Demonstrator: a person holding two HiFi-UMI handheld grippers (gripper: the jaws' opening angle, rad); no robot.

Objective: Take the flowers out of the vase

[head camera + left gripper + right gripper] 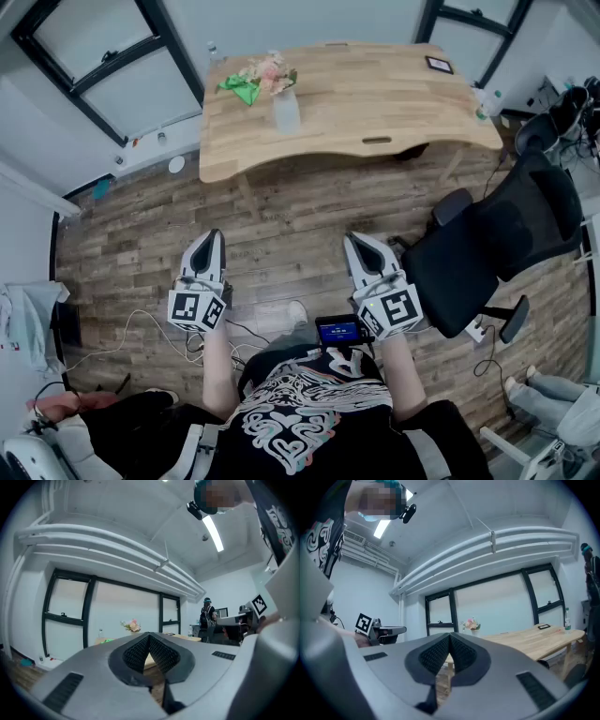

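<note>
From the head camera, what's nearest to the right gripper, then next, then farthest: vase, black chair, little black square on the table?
1. Black chair, just beside the right gripper, on its right.
2. Vase, on the table, left part.
3. Black square, at the table's far edge.

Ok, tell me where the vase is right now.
In the head view the vase stands near the left end of the wooden table, at the top of the picture. The flowers are in it and a crumpled green thing lies beside it.
</note>
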